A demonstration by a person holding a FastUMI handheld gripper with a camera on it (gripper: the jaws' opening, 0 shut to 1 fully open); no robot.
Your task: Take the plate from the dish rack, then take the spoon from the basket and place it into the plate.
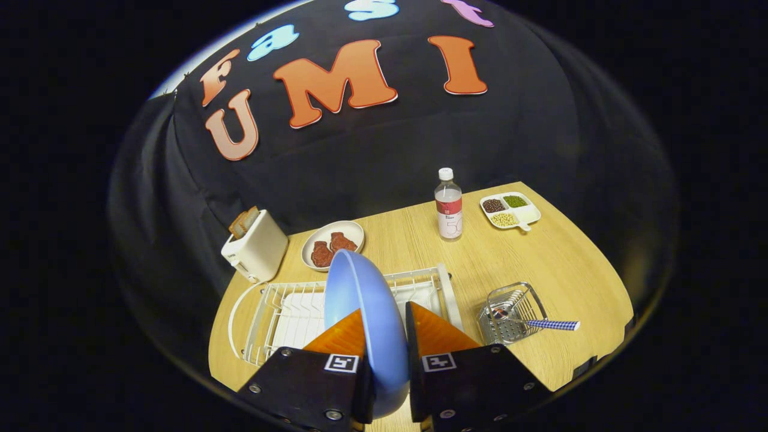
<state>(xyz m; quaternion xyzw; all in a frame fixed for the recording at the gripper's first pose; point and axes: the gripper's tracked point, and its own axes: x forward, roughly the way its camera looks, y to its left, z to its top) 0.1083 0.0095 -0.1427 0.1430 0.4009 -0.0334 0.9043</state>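
Observation:
A blue plate [360, 300] stands on edge between my two fingers, and my gripper [384, 327] is shut on its rim. The plate hangs above the white wire dish rack [288, 312], which lies just beyond the fingers on the wooden table. To the right of the rack sits a small metal wire basket [510, 312]. A spoon [540, 324] lies in it, its bowl inside and its blue checked handle sticking out to the right over the table.
Beyond the rack stand a cream toaster [257, 247] with bread in it and a beige dish of brown pieces [333, 243]. Farther back are a clear bottle [449, 207] and a white divided tray of beans [510, 211]. The table's edge runs close behind the basket.

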